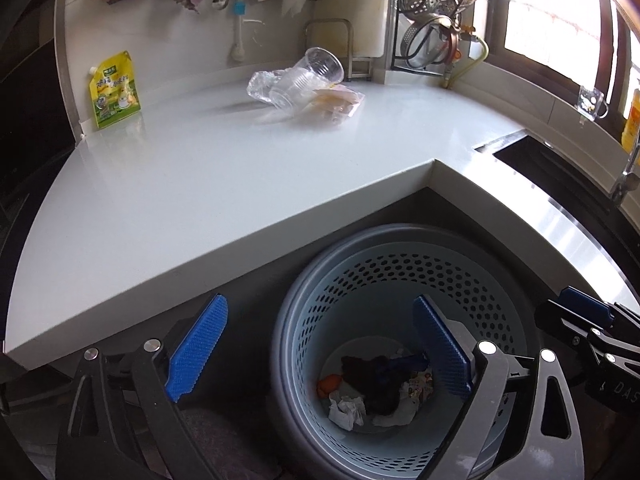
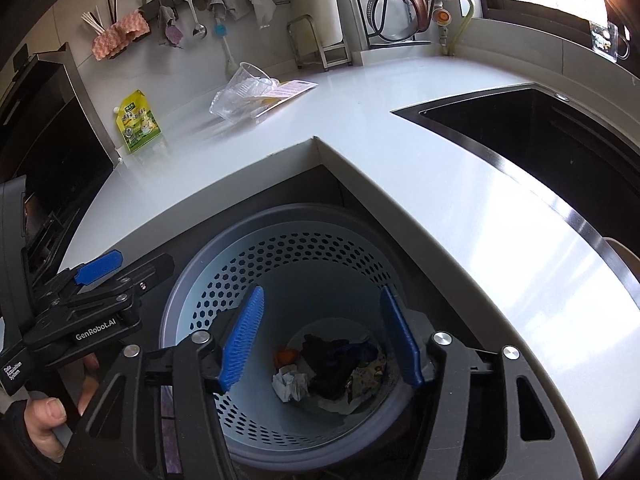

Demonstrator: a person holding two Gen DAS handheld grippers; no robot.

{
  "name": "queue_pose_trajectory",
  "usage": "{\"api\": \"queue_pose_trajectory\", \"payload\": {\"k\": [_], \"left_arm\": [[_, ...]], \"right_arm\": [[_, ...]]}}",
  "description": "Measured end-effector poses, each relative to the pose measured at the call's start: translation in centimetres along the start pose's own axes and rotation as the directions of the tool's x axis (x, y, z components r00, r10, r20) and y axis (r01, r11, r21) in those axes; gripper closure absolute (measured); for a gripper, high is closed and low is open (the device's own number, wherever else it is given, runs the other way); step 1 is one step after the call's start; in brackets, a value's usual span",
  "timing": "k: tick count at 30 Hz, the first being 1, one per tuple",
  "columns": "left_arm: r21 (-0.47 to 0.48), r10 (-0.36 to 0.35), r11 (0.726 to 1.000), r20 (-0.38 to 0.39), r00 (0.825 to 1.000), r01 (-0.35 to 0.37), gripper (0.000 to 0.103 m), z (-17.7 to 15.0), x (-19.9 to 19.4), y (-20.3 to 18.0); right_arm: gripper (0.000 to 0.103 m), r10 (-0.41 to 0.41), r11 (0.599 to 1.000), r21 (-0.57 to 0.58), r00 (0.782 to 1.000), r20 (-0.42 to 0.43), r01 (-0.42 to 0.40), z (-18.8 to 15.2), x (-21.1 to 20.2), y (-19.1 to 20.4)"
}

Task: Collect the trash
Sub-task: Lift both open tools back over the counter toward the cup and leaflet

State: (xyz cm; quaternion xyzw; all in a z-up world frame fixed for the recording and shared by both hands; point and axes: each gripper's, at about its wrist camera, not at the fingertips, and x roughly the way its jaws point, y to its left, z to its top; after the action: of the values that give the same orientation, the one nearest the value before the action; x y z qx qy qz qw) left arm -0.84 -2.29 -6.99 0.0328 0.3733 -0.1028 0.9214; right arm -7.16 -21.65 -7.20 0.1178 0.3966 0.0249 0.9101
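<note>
Trash still to collect lies on the pale grey L-shaped tabletop (image 1: pixel 168 200), well apart from both of your grippers: a clear plastic cup tipped on its side (image 1: pixel 320 66), crumpled clear film (image 1: pixel 262 86) and a flat printed wrapper (image 1: pixel 340 100) heaped together near the back wall, with a yellow-green spouted pouch (image 1: pixel 114 90) standing further left. Both grippers hang over the round, pale blue perforated plastic bin (image 1: pixel 400 280) tucked in the tabletop's inner corner, where crumpled paper and dark scraps (image 2: pixel 320 368) already lie. From the jaws the heap is ahead and upward, across the tabletop edge; the cup's long axis runs obliquely, mouth toward the upper right. Your left gripper (image 1: pixel 320 344) looks marginally nearer the pouch. Its jaws stand fully apart and empty; your right gripper (image 2: pixel 320 336) is spread moderately, likewise holding nothing.
</note>
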Motion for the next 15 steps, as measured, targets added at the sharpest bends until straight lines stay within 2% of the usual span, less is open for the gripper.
{"api": "queue_pose_trajectory", "payload": {"k": [6,10,15], "left_arm": [[-0.006,0.045,0.999,0.068,0.997,-0.045,0.006,1.0,-1.1,0.9],[-0.021,0.034,0.999,0.073,0.997,-0.033,0.006,2.2,-1.1,1.7],[-0.036,0.029,0.999,0.088,0.996,-0.026,0.006,4.2,-0.9,2.9]], "right_arm": [[0.034,0.014,1.000,-0.011,1.000,0.027,-0.014,1.1,-0.1,0.5],[0.033,0.035,0.999,-0.010,0.999,0.036,-0.034,2.7,0.1,0.7],[0.031,0.020,0.999,-0.032,0.998,0.062,-0.018,5.6,0.6,1.5]]}}
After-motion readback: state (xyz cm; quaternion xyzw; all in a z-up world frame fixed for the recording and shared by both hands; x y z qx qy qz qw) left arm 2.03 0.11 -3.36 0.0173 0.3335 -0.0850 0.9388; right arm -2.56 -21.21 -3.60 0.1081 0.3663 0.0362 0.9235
